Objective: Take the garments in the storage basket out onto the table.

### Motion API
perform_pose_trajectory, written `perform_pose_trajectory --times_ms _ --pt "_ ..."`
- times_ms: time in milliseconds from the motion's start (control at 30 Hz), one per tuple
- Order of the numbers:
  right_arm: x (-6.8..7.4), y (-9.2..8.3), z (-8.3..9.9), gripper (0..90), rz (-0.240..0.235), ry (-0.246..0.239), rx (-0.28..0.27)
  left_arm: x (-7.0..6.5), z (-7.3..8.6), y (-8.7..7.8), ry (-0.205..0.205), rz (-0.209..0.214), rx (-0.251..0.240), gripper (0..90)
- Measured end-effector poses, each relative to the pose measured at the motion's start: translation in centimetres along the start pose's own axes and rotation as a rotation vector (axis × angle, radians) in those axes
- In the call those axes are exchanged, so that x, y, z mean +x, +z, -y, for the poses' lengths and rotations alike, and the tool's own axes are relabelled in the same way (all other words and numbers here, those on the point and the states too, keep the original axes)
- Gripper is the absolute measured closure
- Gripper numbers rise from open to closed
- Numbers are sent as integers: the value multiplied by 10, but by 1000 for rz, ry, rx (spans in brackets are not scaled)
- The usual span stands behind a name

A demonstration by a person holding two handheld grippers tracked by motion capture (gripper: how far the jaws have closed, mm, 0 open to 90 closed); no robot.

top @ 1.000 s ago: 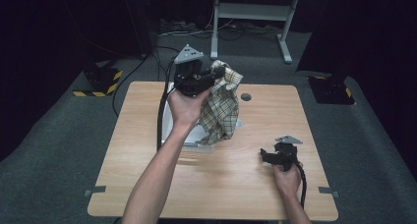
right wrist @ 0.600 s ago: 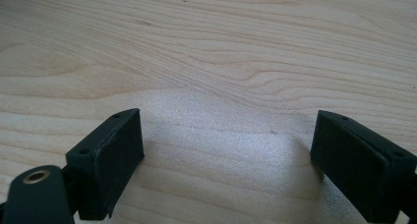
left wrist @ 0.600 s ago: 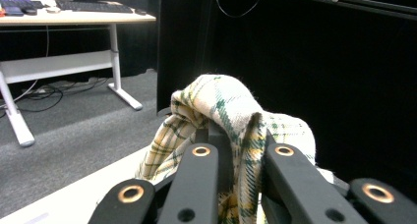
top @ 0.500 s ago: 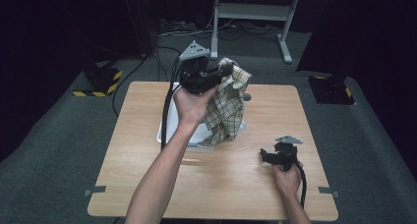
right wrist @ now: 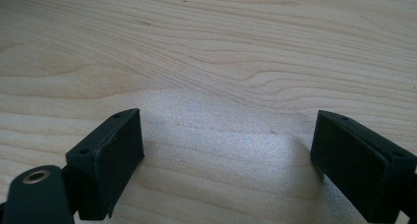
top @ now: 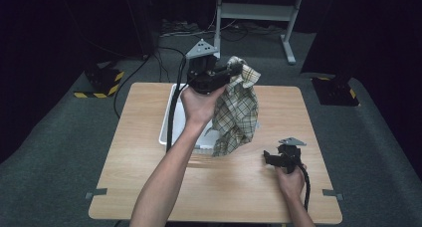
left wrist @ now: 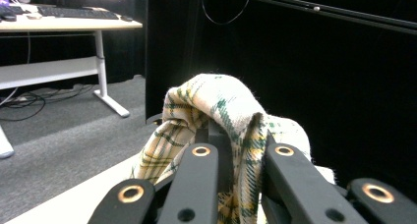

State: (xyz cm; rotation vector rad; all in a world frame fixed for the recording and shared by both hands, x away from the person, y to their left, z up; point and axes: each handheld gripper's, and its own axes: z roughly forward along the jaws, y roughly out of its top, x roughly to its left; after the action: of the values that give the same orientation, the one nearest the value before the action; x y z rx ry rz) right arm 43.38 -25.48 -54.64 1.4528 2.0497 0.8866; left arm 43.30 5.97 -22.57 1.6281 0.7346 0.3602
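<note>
Your right gripper rests near you on the table, jaws spread and empty. Farther out, your left gripper pinches the plaid cloth; it has drifted slightly rightward, and the cloth hangs below it beside the white bin.

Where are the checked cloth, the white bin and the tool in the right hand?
checked cloth (top: 238, 115), high view, middle of the hanging part
white bin (top: 166, 125), high view, left wall
right gripper (top: 271, 158), high view, between its fingers
</note>
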Motion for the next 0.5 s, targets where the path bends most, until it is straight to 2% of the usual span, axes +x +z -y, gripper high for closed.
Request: perform_pose_trajectory --times_ms 500 --pt "0 0 0 116 0 1 0 -7 -2 9 1 34 5 872"
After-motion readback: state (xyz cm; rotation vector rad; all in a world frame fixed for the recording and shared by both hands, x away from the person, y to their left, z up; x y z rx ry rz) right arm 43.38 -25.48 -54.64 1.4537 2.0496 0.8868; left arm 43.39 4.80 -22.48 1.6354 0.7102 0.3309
